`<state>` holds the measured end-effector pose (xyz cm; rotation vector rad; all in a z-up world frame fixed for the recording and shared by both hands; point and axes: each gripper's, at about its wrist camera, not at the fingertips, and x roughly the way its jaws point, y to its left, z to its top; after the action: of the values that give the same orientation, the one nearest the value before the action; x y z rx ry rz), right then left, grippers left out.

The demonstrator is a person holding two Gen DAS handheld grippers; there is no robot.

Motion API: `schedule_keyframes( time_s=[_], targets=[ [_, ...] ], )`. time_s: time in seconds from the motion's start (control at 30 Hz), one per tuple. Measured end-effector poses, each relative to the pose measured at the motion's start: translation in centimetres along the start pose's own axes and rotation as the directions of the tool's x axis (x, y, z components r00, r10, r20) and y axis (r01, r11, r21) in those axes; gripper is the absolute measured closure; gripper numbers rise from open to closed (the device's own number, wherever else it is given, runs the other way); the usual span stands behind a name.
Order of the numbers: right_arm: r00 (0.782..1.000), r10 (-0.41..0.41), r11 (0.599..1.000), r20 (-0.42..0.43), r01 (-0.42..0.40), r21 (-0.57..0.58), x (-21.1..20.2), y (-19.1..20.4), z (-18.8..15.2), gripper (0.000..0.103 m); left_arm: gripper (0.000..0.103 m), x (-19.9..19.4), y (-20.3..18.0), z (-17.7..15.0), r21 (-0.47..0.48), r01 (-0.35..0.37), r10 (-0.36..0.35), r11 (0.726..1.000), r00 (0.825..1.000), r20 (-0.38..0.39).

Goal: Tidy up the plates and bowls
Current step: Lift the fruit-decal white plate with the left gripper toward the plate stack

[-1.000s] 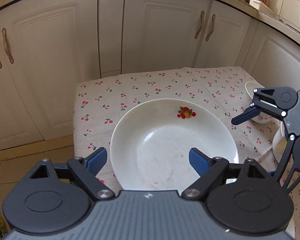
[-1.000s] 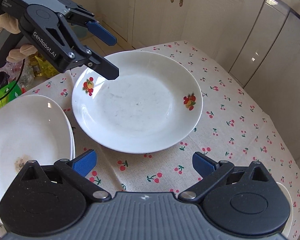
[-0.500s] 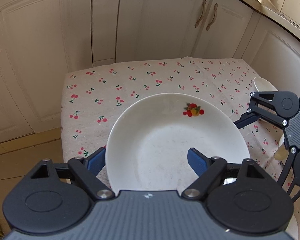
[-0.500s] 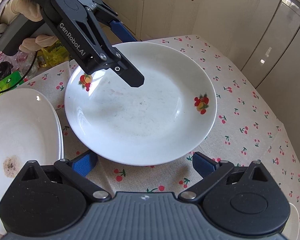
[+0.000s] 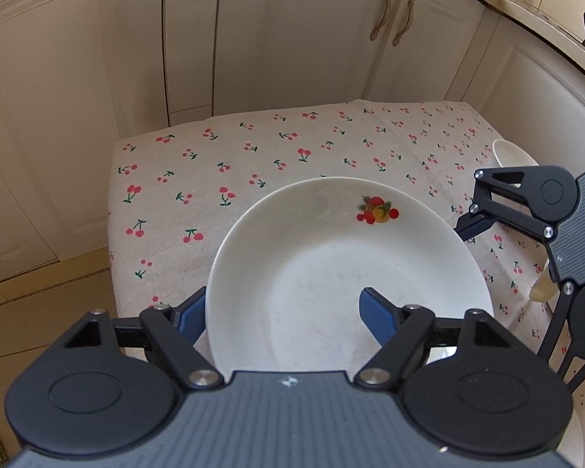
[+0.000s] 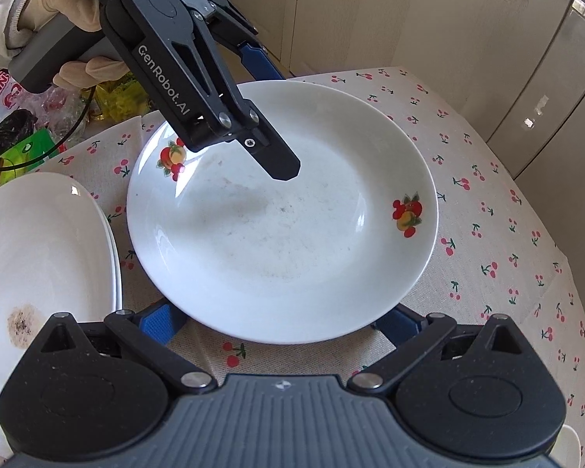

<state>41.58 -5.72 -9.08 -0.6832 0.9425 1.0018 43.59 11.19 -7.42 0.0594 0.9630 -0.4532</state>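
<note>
A white plate with fruit decals lies on the cherry-print tablecloth. My left gripper is open and straddles the plate's near rim, one finger over the plate, the other outside the rim. My right gripper is open, with both fingers low at the plate's opposite edge, partly hidden under the rim. A stack of white plates with a brown stain sits to the left in the right wrist view. A small white bowl stands at the table's far right.
The tablecloth-covered table ends close to white kitchen cabinets. Bags and packages lie beyond the table's left edge in the right wrist view. A pale cup or bowl edge shows behind the right gripper.
My left gripper has moved forward over the plate's rim, its finger now above the plate's inside. My right gripper has closed in on the plate's opposite edge, fingers slipping under the rim.
</note>
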Motion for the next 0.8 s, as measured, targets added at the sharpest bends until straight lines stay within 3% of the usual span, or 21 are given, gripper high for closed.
schedule_keyframes(
  time_s=[0.8],
  targets=[
    [0.994, -0.05, 0.999, 0.093, 0.05, 0.005, -1.2, 0.7, -0.6, 0.0, 0.023, 0.1, 1.0, -0.2, -0.009, 0.064, -0.064, 0.998, 0.998, 0.014]
  ],
)
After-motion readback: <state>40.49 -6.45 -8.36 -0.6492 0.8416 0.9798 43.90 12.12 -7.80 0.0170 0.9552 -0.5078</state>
